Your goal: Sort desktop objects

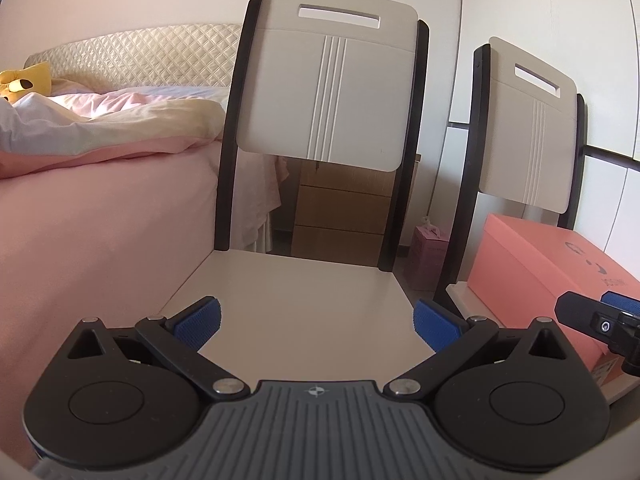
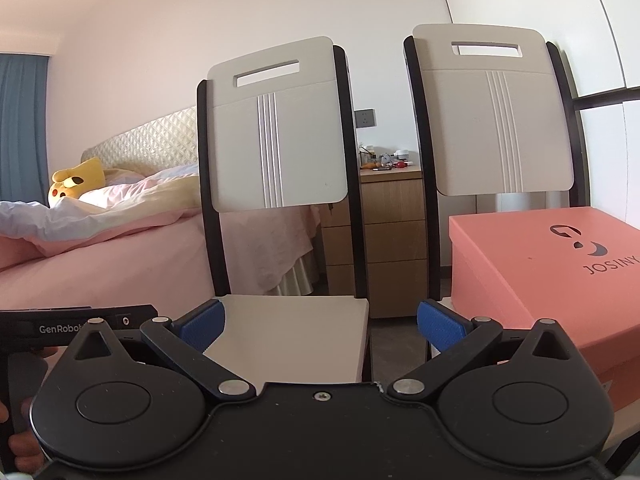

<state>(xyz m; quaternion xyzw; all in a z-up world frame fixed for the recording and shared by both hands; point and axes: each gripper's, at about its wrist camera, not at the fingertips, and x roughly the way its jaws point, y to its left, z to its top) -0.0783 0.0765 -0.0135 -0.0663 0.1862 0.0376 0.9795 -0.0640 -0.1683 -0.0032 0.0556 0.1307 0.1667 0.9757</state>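
box [image 2: 532, 264] salmon-pink | chair [image 1: 328, 92] white, black frame, 3 stripes | bedding [image 1: 100, 216] pink | headboard [image 1: 136, 56] cream quilted

The one thing here that could be sorted is a salmon-pink box [image 2: 532, 264] with its lid on. It sits flat on the seat of the right-hand chair [image 2: 492, 120], pushed back near the chair's backrest. The lid top carries a dark logo and the word "JOSINY" (partly cut off at the frame edge). In the left wrist view the same box [image 1: 532, 268] shows at the right, one corner turned toward the camera, on the right-hand chair [image 1: 524, 136]. A small label shows low on its side, too blurred to read.
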